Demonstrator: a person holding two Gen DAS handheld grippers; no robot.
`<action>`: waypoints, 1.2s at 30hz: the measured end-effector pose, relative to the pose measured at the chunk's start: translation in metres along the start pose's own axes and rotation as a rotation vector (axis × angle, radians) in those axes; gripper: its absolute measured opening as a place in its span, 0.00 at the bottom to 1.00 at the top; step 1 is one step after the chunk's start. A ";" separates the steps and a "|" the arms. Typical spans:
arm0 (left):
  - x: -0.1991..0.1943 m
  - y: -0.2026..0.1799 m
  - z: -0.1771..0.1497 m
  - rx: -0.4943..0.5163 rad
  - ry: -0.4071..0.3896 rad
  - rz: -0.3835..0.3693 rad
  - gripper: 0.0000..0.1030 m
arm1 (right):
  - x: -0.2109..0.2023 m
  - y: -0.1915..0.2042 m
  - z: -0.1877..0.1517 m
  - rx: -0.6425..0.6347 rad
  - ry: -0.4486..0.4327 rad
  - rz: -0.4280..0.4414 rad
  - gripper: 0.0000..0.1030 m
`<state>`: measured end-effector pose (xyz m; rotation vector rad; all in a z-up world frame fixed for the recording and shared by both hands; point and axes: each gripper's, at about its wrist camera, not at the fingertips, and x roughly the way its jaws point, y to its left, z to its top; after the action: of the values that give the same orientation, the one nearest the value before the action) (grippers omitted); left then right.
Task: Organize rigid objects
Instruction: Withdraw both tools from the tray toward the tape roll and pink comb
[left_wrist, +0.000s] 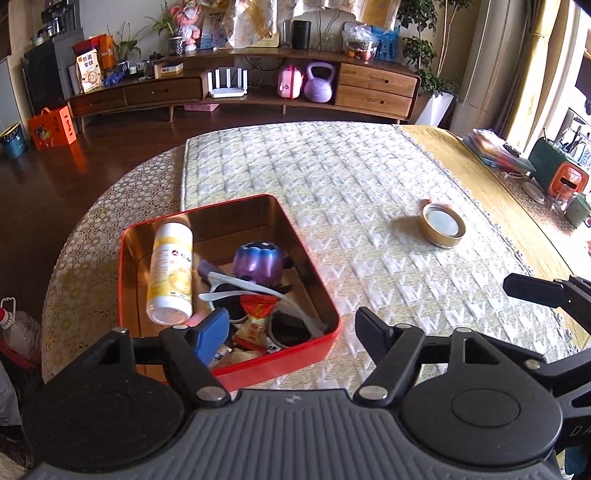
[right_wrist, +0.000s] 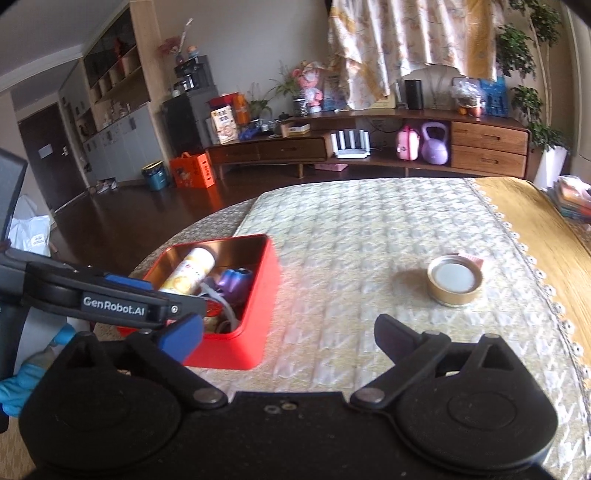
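Note:
A red tin box (left_wrist: 317, 354) with a gold inside sits on the quilted table mat (left_wrist: 369, 192). It holds a white and yellow bottle (left_wrist: 170, 271), a purple toy (left_wrist: 258, 264), a red candy wrapper (left_wrist: 256, 314) and other small items. A round gold lid (left_wrist: 442, 224) lies alone on the mat to the right. My left gripper (left_wrist: 290, 328) is open and empty over the box's near right corner. My right gripper (right_wrist: 290, 334) is open and empty, near the box (right_wrist: 255, 332), with the gold lid (right_wrist: 455, 280) ahead to the right. The left gripper (right_wrist: 110, 299) shows at the left of the right wrist view.
A yellow cloth with a lace edge (left_wrist: 491, 192) covers the table's right side. A stack of books (left_wrist: 495, 149) and an orange box (left_wrist: 565, 181) stand at the far right. A wooden TV cabinet (left_wrist: 258, 88) stands across the dark floor.

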<state>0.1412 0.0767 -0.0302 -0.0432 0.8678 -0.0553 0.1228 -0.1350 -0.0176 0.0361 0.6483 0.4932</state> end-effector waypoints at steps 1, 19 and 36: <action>0.000 -0.004 0.000 0.003 -0.002 -0.006 0.74 | -0.001 -0.003 0.000 0.001 -0.002 -0.013 0.99; 0.023 -0.091 0.013 0.104 -0.070 -0.071 0.77 | -0.018 -0.085 0.000 0.102 -0.006 -0.161 0.99; 0.089 -0.163 0.040 0.168 -0.074 -0.106 0.77 | 0.005 -0.162 0.029 0.115 0.060 -0.215 0.99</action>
<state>0.2242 -0.0916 -0.0622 0.0657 0.7842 -0.2241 0.2127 -0.2725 -0.0269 0.0592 0.7298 0.2503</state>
